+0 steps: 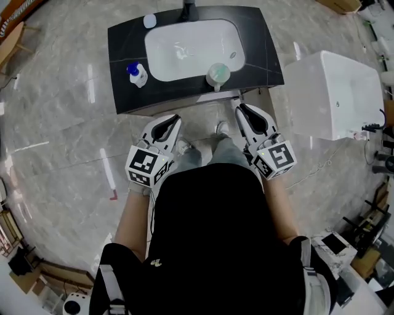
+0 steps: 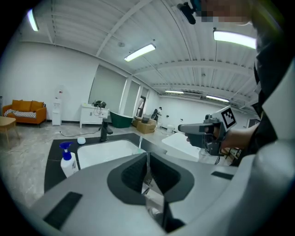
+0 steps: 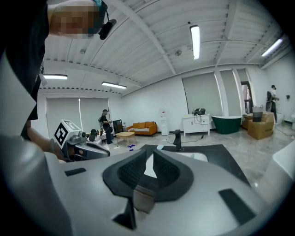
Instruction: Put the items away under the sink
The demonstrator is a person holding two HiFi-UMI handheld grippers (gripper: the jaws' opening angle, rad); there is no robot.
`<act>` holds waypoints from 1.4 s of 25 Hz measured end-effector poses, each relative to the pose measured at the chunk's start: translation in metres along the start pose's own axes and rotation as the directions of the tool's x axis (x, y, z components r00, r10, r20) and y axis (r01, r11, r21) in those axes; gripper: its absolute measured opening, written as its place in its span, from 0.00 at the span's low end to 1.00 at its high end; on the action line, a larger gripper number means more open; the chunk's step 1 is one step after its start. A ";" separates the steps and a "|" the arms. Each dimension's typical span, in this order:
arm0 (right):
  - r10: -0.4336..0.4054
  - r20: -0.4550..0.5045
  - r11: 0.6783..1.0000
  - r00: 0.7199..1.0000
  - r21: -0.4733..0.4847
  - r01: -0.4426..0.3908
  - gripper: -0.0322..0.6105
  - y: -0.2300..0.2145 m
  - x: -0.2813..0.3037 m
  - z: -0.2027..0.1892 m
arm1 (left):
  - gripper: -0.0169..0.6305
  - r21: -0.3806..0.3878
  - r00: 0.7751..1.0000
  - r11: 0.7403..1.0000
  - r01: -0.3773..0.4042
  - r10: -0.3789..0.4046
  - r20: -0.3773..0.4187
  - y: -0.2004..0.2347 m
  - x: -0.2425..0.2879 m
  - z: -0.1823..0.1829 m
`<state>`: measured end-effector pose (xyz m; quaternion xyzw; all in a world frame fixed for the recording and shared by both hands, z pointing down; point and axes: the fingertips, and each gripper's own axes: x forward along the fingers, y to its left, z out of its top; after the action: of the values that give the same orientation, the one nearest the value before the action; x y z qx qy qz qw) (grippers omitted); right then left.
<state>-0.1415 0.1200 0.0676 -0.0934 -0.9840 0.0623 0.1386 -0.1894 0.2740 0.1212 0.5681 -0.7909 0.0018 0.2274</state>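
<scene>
- Left tongs [image 1: 172, 120]: closed, empty, just short of the table's front edge.
- Right tongs [image 1: 242, 111]: all but closed, empty, alongside the left.
- Table [image 1: 123, 46]: dark top, straight ahead of both.
- Cup [image 1: 218, 74] with toothbrush: nearest item, just beyond the right tongs, on the sink [image 1: 184, 52] rim. I judge a nudge from shut tongs would tip it into the basin or spill the brush.
- Spray bottle [image 1: 138, 75]: ahead-left of the left tongs. It is tall and may topple if clipped.
- Small white round piece [image 1: 149, 21]: farthest, by the tap [image 1: 188, 8].
- Cupboard below: hidden from me. A shut door would block stowing.
</scene>
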 end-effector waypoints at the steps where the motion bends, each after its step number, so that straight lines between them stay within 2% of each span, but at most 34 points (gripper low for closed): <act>1: -0.015 -0.003 1.000 1.000 0.008 0.015 0.14 -0.005 -0.002 -0.002 | 0.06 -0.002 1.000 1.000 0.020 -0.020 -0.009 -0.002 0.008 -0.002; 6: -0.064 -0.024 0.997 0.998 0.039 0.065 0.14 -0.034 -0.009 -0.012 | 0.06 -0.007 0.994 0.996 0.091 -0.091 -0.058 -0.009 0.047 -0.014; 15: -0.028 -0.081 0.996 0.996 0.080 0.035 0.14 -0.088 0.014 -0.022 | 0.07 -0.021 0.983 0.993 0.119 -0.121 -0.141 -0.008 0.114 -0.033; 21: 0.028 -0.127 0.989 0.992 0.146 -0.010 0.14 -0.126 0.047 -0.032 | 0.16 -0.040 0.961 0.990 0.139 -0.144 -0.235 -0.007 0.155 -0.056; 27: 0.088 -0.192 0.987 0.977 0.151 -0.059 0.15 -0.156 0.084 -0.054 | 0.24 -0.046 0.949 0.990 0.136 -0.144 -0.281 -0.008 0.190 -0.074; 35: 0.192 -0.276 0.973 0.942 0.178 -0.146 0.22 -0.171 0.124 -0.088 | 0.25 -0.093 0.942 0.992 0.086 -0.112 -0.316 0.000 0.222 -0.095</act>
<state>-0.2623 -0.0130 0.2094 -0.1747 -0.9333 0.1359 0.2828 -0.2110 0.0995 0.2864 0.5901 -0.7134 0.0518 0.3744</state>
